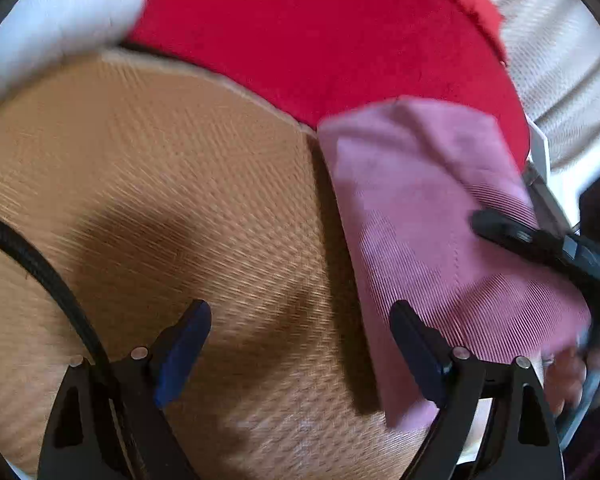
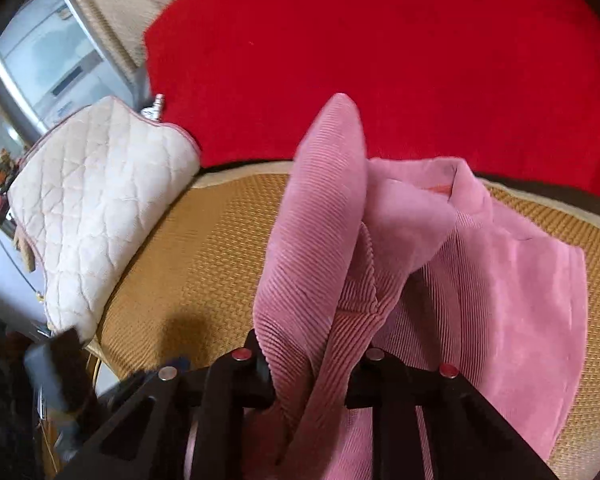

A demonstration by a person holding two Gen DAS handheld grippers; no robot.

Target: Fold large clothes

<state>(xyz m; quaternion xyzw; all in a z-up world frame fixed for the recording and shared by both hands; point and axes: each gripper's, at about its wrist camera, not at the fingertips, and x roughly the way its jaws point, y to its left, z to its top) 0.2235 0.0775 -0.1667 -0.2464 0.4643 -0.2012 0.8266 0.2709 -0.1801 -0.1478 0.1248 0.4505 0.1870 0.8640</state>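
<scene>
Right claw (image 2: 310, 384) clamps a bunched fold of the soft, limp pink corduroy garment (image 2: 500, 280); left claw (image 1: 300, 352), wide and empty, should take its free edge.

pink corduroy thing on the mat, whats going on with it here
A person with a claw in each hand is folding a pink corduroy garment on a woven mat. The right claw is shut on a bunched fold of it, lifted off the mat. The left claw is open over the mat beside the garment's edge, holding nothing. A red blanket lies behind, and a white quilted cushion sits to the side.
</scene>
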